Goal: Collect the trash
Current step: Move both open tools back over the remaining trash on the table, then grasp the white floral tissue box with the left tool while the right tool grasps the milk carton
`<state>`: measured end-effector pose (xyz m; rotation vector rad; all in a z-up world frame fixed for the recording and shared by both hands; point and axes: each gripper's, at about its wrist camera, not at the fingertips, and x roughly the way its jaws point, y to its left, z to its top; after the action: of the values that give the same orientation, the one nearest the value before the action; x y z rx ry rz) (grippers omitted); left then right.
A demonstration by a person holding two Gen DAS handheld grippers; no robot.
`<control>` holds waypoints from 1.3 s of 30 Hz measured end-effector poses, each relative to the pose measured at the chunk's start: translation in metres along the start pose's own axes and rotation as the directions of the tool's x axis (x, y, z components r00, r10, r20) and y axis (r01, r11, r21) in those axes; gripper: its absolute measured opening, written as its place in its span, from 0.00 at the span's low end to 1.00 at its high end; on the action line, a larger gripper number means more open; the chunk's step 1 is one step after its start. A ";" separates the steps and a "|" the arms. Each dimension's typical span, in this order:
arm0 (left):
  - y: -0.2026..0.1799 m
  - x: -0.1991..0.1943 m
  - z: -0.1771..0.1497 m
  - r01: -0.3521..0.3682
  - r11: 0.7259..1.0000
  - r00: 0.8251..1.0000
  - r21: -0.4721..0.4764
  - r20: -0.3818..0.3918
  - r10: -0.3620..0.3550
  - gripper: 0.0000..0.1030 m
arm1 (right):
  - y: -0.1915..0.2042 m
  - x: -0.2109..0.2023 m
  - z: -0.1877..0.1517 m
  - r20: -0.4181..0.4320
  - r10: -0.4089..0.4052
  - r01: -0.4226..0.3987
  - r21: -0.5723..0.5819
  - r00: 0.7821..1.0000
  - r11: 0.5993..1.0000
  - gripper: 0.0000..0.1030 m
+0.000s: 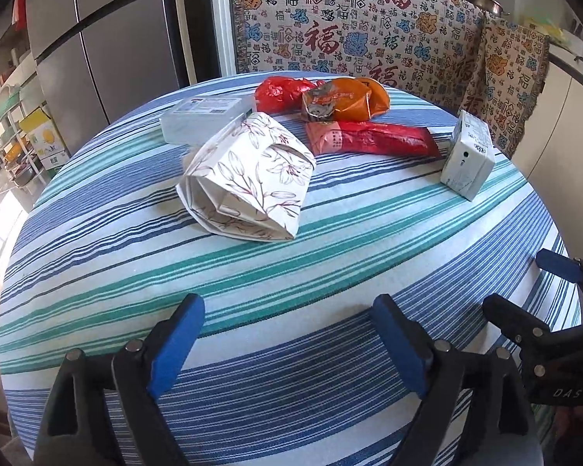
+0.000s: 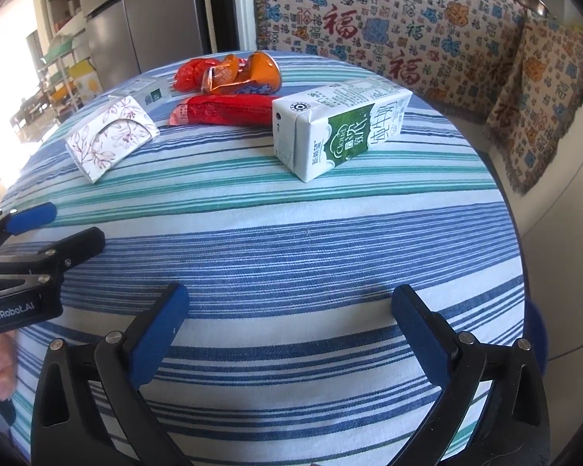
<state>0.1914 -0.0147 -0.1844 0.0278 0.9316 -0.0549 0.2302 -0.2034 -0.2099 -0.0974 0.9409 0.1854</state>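
Round tabletop (image 1: 291,272), covered by a cloth striped blue, teal and white. Lying directly on it: a flattened floral-print paper box (image 1: 248,178) toward the left; a grey flat box (image 1: 204,116) behind it, the two overlapping in view; a long red wrapper (image 1: 369,139) at centre; a crumpled red wrapper (image 1: 280,93) and an orange packet (image 1: 342,99) at the far edge, close together; a white-and-green milk carton (image 2: 338,128) on its side at right, apart from the rest.

Right gripper (image 2: 289,310) jaws wide, empty, above striped tablecloth (image 2: 291,240). Milk carton (image 2: 330,132) lying ahead; left gripper (image 2: 64,225) at left edge.
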 end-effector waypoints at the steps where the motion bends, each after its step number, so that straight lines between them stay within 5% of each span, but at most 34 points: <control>1: 0.000 0.000 0.000 0.001 1.000 1.000 0.000 -0.001 -0.001 0.88 | 0.000 -0.001 0.000 0.000 0.000 0.000 0.000 1.000 1.000 1.00; 12: -0.001 0.000 0.000 0.009 1.000 1.000 0.005 -0.001 -0.009 0.89 | -0.001 0.002 0.002 0.003 0.003 -0.003 -0.003 1.000 1.000 1.00; 16: 0.004 -0.001 -0.001 0.059 0.997 0.998 0.041 0.000 -0.059 0.89 | 0.000 0.003 0.002 0.004 0.002 -0.002 -0.003 1.000 1.000 1.00; 19: 0.023 -0.006 -0.002 0.142 0.990 0.990 -0.021 0.027 -0.141 0.89 | 0.000 0.003 0.002 0.004 0.002 -0.002 -0.002 1.000 1.000 1.00; 24: 0.049 -0.009 0.020 0.144 0.989 0.989 -0.025 0.035 -0.143 0.89 | 0.000 0.003 0.002 0.005 0.001 -0.001 -0.002 1.000 1.000 1.00; 27: 0.057 -0.002 0.046 0.240 0.971 0.971 0.007 0.014 -0.240 0.89 | 0.000 0.003 0.001 0.006 0.001 -0.001 -0.002 1.000 1.000 1.00; 35: 0.054 0.034 0.079 0.326 0.941 0.945 0.090 -0.031 -0.324 0.87 | 0.000 0.004 0.003 0.004 0.013 -0.013 -0.013 1.000 1.000 1.00; 36: 0.052 0.033 0.079 0.335 0.937 0.942 0.101 -0.020 -0.334 0.85 | -0.001 0.004 0.004 0.001 0.022 -0.022 -0.013 1.000 1.000 1.00; 39: 0.047 0.032 0.075 0.317 0.938 0.948 0.141 -0.011 -0.319 0.43 | -0.013 -0.001 0.007 0.030 0.020 -0.021 0.045 0.999 0.999 1.00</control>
<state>0.2735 0.0276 -0.1652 0.0070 0.9114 -0.4218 0.2379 -0.2146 -0.2052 -0.0429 0.9162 0.1836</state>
